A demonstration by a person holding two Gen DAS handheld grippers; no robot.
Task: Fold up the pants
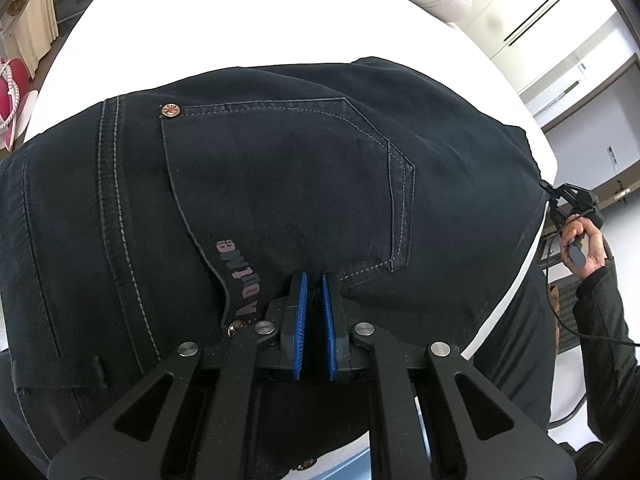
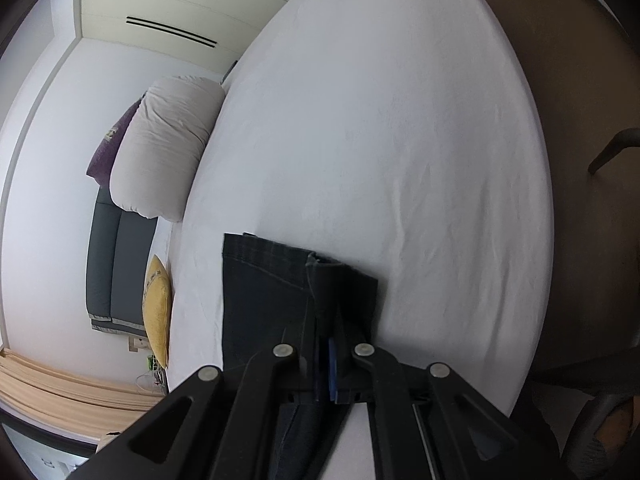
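Note:
Dark navy jeans [image 1: 280,184] lie spread on a white bed [image 1: 240,20], back pocket up, with a copper rivet and pink lettering. My left gripper [image 1: 315,280] is shut on the jeans' waistband edge, blue pads nearly together with cloth between them. In the right wrist view, the hem end of the jeans [image 2: 280,292] lies on the bed [image 2: 380,140], and my right gripper [image 2: 324,336] is shut on it; cloth covers the fingers. The right gripper and the hand that holds it also show at the left wrist view's right edge [image 1: 576,208].
A white pillow [image 2: 168,152], a purple cushion [image 2: 108,152] and a yellow cushion [image 2: 158,304] lie by a grey headboard [image 2: 116,264]. A wardrobe [image 1: 552,20] stands beyond the bed. A dark chair [image 2: 616,148] stands at the bed's right side.

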